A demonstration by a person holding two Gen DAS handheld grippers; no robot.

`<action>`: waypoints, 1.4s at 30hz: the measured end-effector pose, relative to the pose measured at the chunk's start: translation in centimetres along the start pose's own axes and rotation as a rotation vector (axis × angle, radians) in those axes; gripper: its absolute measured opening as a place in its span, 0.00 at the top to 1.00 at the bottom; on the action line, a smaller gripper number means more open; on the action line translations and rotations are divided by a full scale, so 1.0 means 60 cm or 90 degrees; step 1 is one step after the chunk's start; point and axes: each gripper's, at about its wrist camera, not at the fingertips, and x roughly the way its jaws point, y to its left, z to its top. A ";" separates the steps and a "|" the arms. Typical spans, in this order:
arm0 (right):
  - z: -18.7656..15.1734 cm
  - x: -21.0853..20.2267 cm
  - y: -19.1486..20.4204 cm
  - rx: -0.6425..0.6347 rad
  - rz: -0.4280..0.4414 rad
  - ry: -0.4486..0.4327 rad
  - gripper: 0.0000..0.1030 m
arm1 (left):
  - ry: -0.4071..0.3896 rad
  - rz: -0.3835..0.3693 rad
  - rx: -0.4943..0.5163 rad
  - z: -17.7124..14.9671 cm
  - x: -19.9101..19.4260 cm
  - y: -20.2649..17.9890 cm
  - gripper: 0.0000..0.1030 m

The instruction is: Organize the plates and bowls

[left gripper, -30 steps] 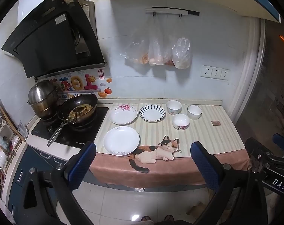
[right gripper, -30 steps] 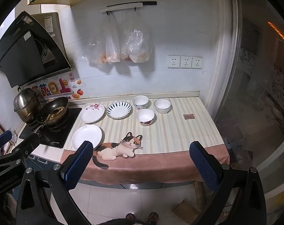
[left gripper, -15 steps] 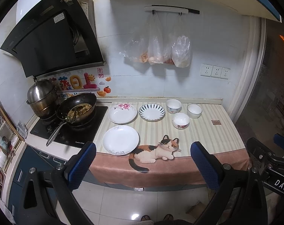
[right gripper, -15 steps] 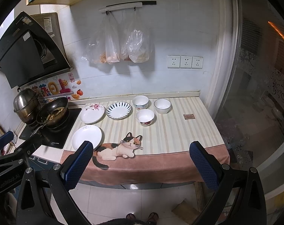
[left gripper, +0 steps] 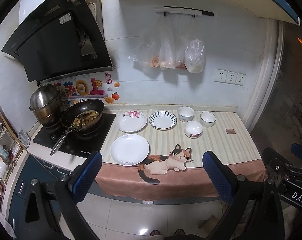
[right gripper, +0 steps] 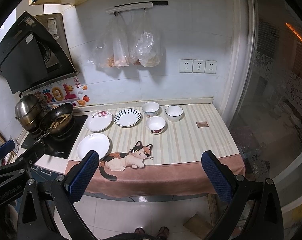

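Three plates and three bowls on the worktop [left gripper: 221, 140], both hand-held grippers spread and empty, well short of it
Left hand-held gripper [left gripper: 151, 172], right hand-held gripper [right gripper: 149, 172]; plain plate [left gripper: 129, 149] sits at the front edge, where a clumsy pinch could tip it off; round, rims up, no long axis

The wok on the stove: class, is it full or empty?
Partly full: the wok holds cooked food with a utensil resting inside.
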 end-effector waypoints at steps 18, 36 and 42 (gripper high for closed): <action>-0.001 -0.003 0.008 -0.003 0.002 -0.002 0.00 | -0.007 0.001 -0.003 -0.002 -0.006 0.017 0.00; -0.001 -0.005 0.016 -0.002 0.002 -0.002 0.00 | -0.007 0.001 -0.005 -0.003 -0.007 0.019 0.00; -0.001 -0.004 0.020 -0.002 0.002 -0.001 0.00 | -0.006 0.001 -0.005 -0.001 -0.005 0.023 0.00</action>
